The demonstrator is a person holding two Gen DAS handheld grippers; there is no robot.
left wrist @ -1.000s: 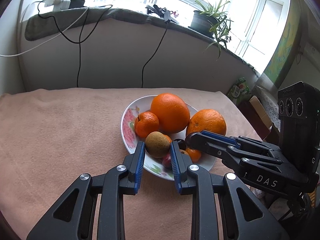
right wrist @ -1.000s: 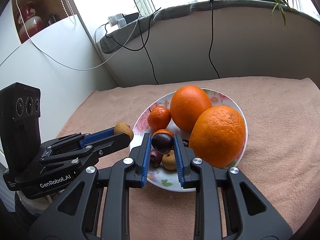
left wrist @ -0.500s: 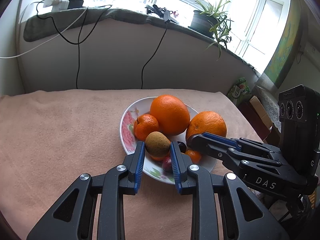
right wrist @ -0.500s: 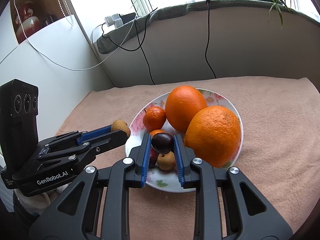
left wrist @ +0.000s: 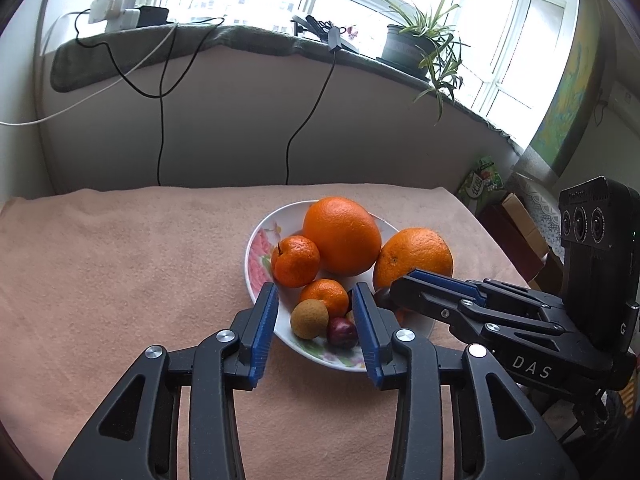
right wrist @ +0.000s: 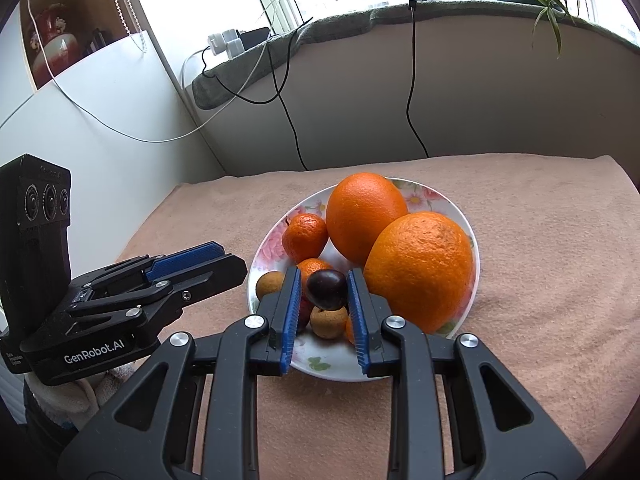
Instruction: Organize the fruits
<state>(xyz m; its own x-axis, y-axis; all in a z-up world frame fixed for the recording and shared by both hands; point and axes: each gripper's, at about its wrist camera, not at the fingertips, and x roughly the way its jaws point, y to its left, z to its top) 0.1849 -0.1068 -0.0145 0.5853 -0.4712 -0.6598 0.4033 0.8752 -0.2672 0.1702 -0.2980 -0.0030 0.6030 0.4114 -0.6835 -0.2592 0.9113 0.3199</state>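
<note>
In the left wrist view, the left claw [left wrist: 316, 300] is spread apart above the plate [left wrist: 256, 248] on the bench [left wrist: 120, 260], holding nothing; a brown fruit [left wrist: 309, 319] lies on the plate between its fingers.

In the right wrist view, the right claw [right wrist: 324, 286] is clamped on a dark plum [right wrist: 326, 289] above the plate, beside a large orange [right wrist: 420, 270].
</note>
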